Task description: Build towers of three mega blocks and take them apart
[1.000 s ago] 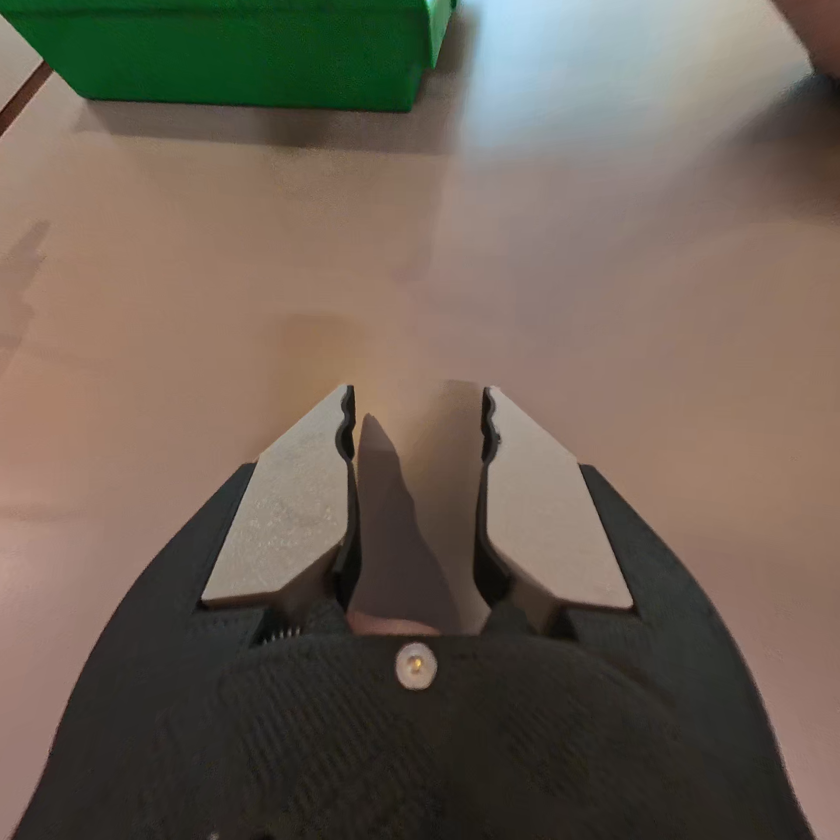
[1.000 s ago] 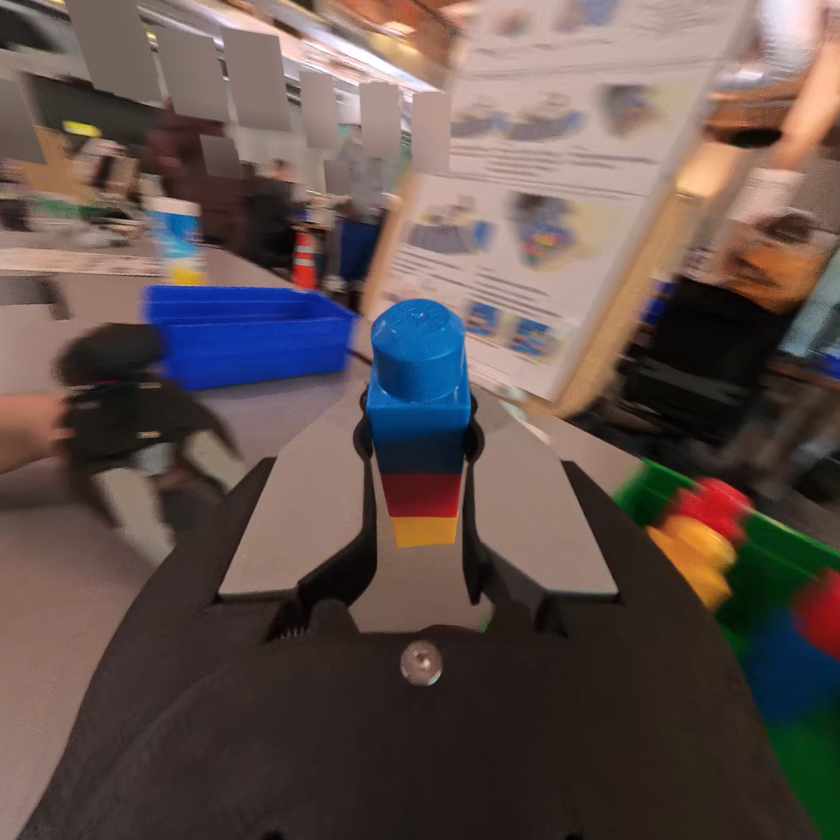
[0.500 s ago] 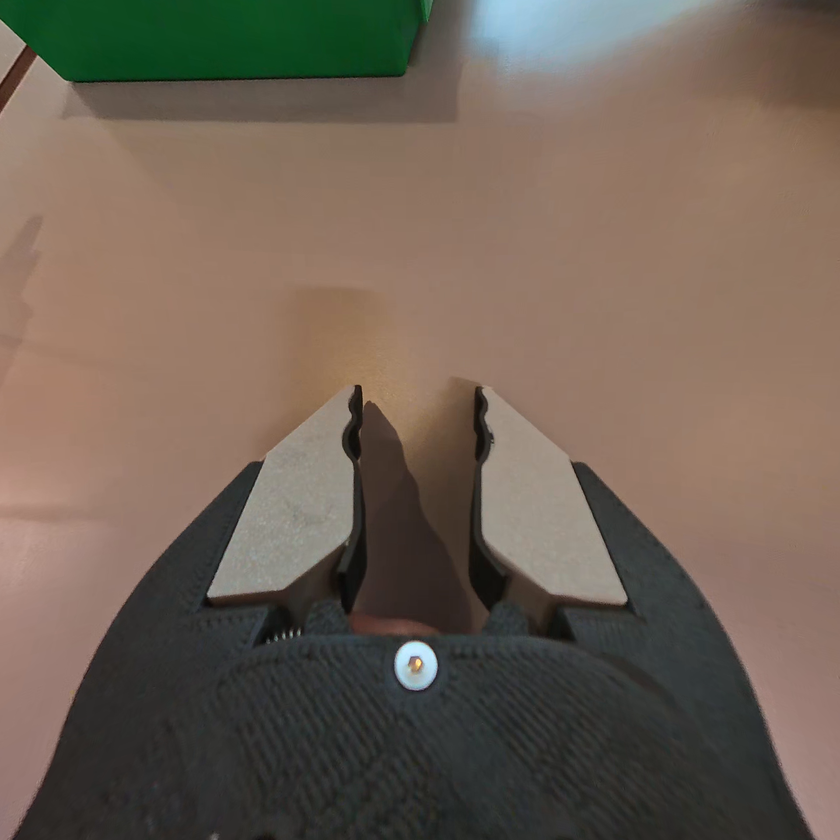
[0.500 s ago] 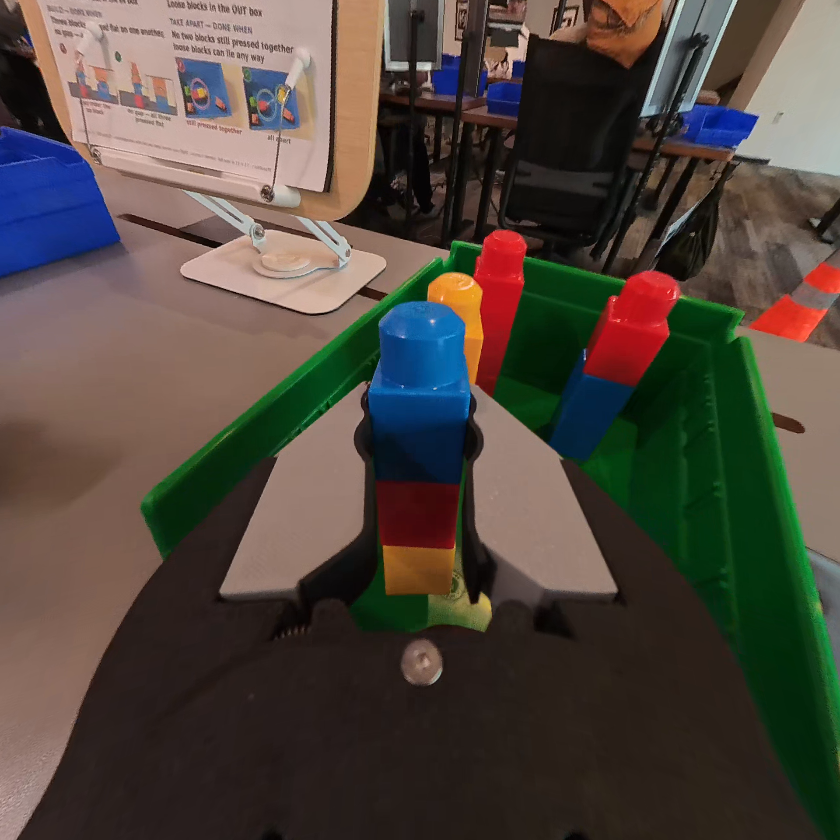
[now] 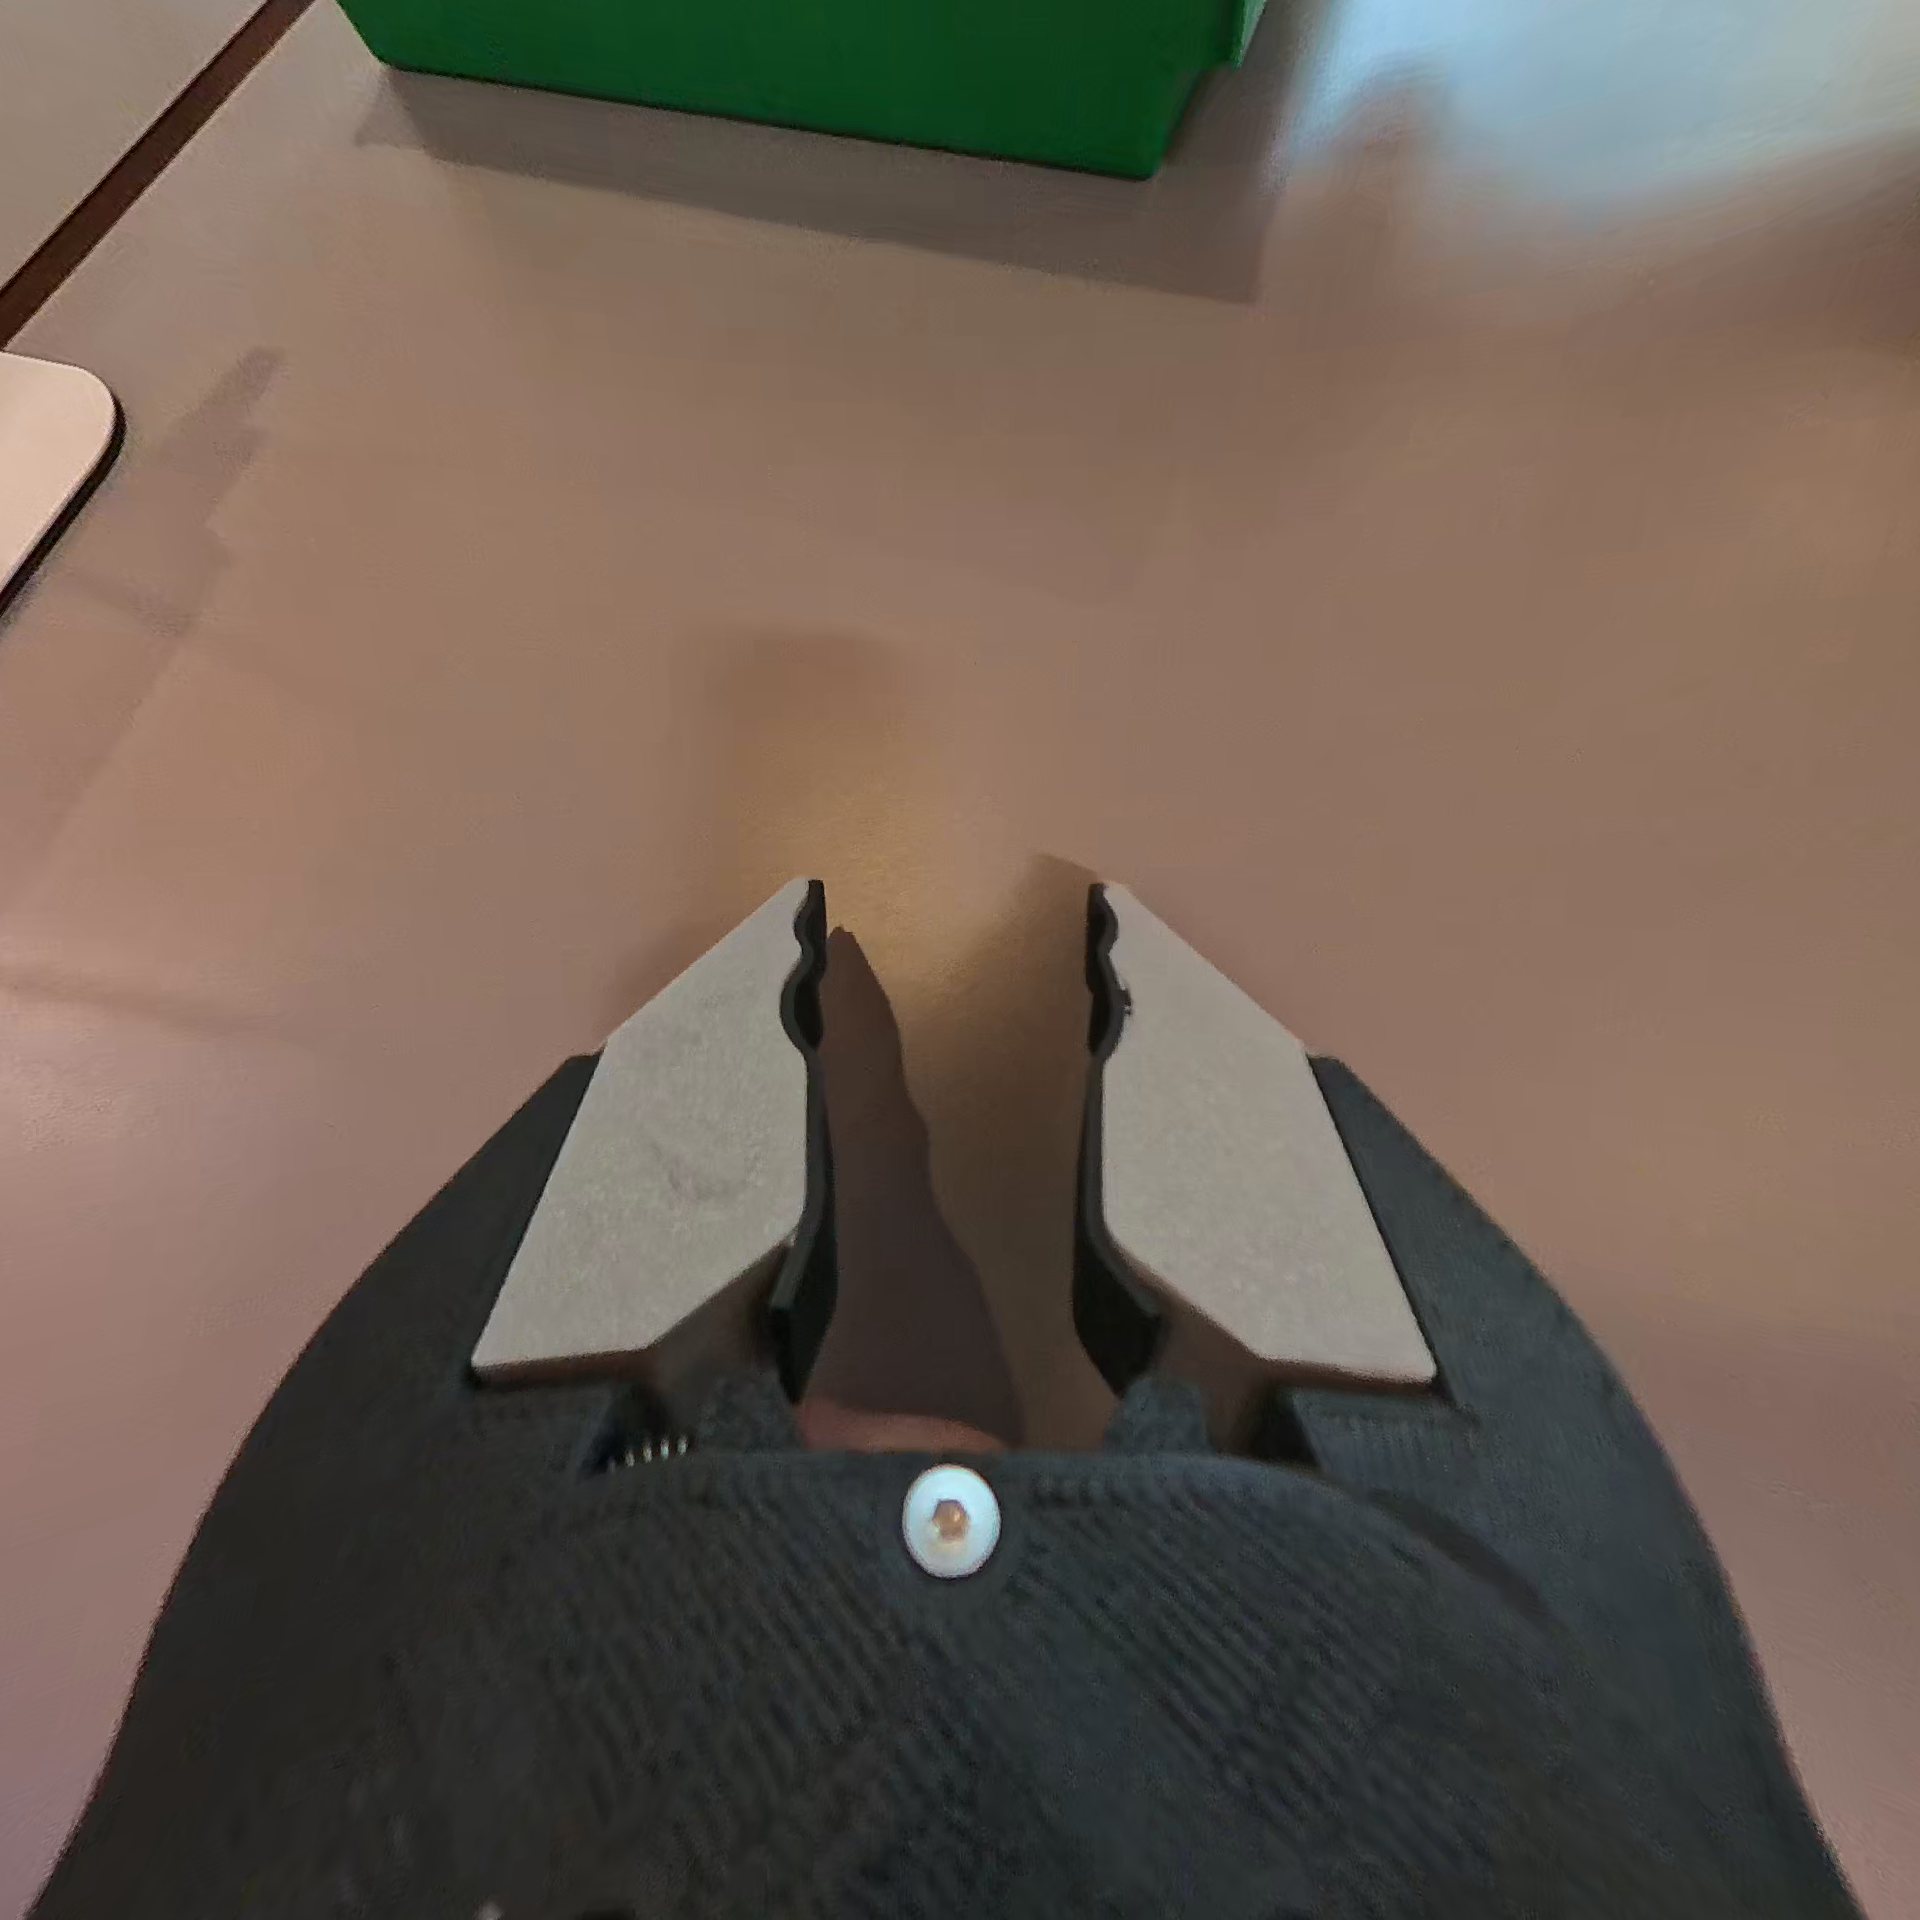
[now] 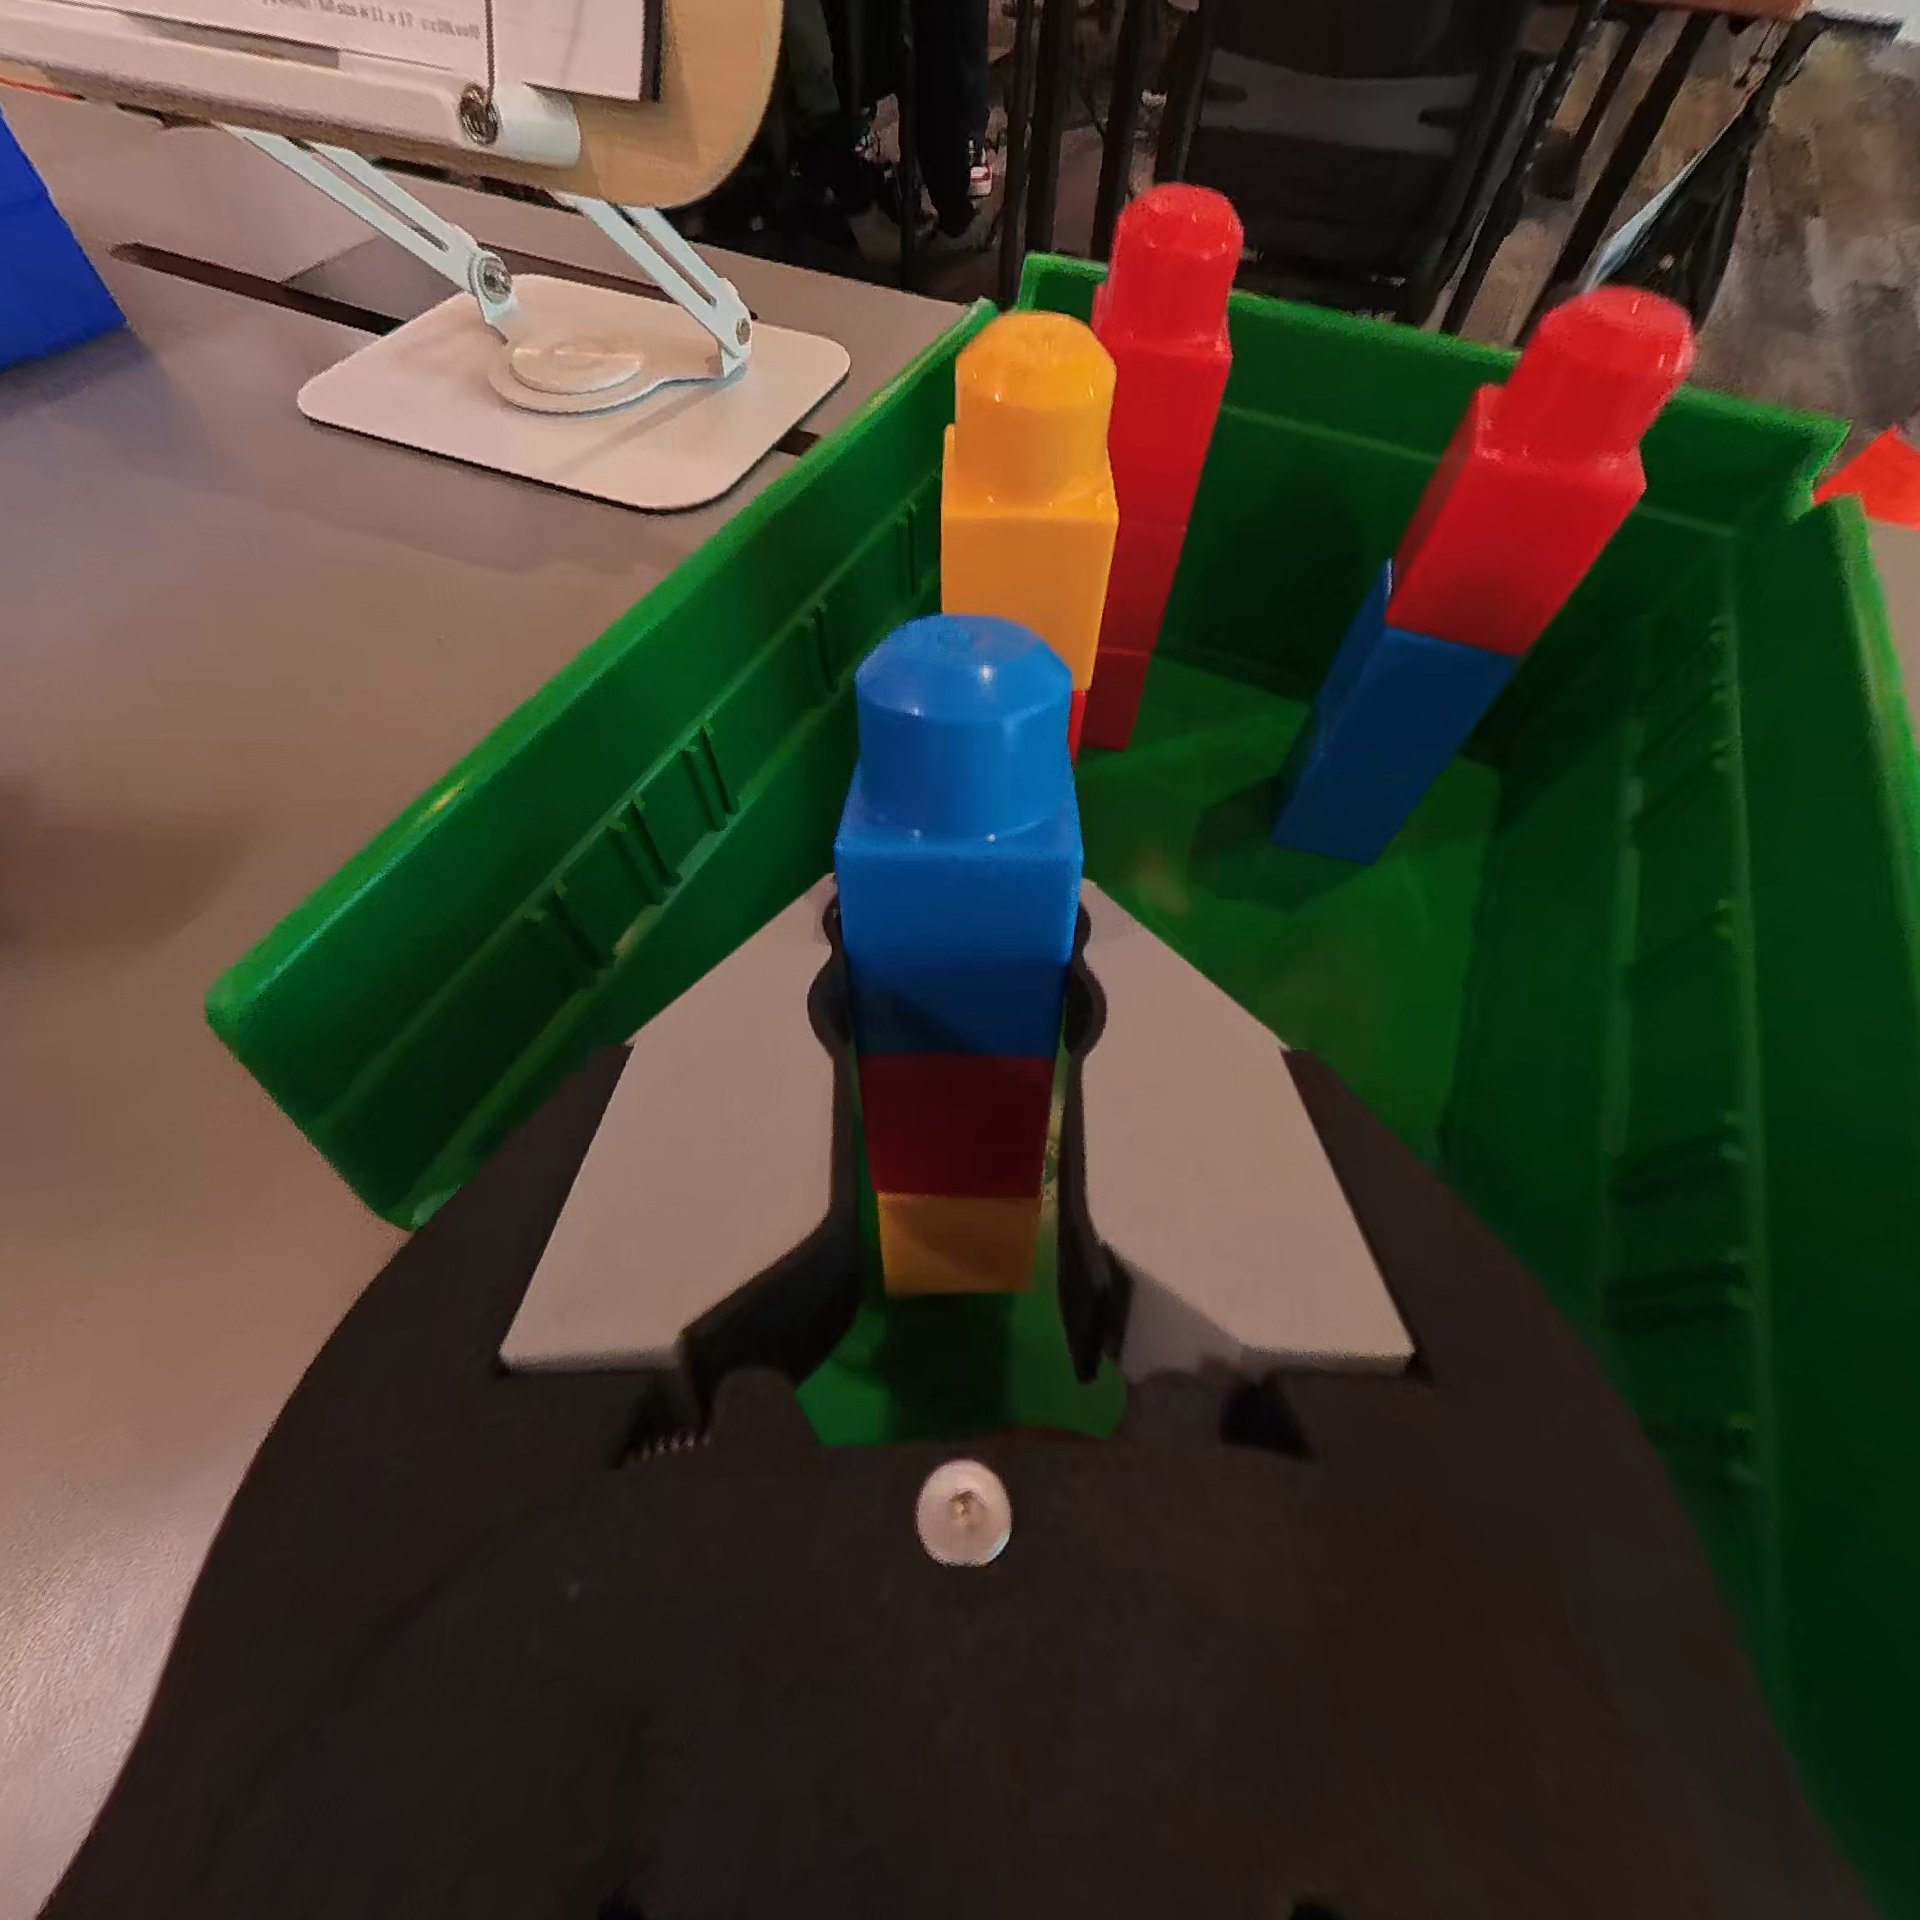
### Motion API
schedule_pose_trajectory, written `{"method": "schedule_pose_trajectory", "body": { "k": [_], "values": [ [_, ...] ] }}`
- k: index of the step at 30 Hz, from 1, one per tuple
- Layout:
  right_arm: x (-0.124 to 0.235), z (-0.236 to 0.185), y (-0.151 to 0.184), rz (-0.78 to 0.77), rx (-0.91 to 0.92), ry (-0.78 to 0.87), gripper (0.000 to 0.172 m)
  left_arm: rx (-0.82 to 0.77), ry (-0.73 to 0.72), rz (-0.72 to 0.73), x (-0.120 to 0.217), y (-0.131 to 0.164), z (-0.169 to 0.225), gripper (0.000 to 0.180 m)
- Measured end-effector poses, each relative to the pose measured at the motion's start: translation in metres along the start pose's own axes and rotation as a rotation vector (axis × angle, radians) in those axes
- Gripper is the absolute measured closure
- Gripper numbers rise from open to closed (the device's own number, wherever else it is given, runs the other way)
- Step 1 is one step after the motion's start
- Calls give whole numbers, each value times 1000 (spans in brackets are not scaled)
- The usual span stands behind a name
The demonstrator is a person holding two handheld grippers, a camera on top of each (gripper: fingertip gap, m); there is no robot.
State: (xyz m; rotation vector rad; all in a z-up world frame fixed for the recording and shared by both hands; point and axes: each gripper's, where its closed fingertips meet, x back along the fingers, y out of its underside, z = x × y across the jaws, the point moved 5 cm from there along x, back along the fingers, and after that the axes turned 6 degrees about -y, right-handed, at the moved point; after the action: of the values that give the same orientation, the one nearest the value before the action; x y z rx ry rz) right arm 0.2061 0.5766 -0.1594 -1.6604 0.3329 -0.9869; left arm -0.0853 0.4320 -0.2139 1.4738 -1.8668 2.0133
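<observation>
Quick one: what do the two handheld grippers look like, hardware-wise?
Both match: left gripper and right gripper have a black ribbed printed body, flat grey fingers with wavy black inner pads, a small spring, one pale centre screw. No cables or sleeves visible.

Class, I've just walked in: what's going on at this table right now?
A person is working with two hand-held grippers. The right gripper grips a tower of blue, red and yellow blocks over a green bin, where three other towers already stand. The left gripper hangs open and empty over the bare table, near a green bin.
</observation>
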Motion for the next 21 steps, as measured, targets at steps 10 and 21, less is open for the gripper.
{"method": "schedule_pose_trajectory", "body": {
  "k": [10, 21],
  "values": [
    [17, 2, 7, 26, -1, 27, 121, 38, -78, -11, -1, 1, -9, 126],
    [116, 9, -25, 386, 7, 436, 119, 183, -448, 76, 13, -2, -57, 122]
  ]
}}
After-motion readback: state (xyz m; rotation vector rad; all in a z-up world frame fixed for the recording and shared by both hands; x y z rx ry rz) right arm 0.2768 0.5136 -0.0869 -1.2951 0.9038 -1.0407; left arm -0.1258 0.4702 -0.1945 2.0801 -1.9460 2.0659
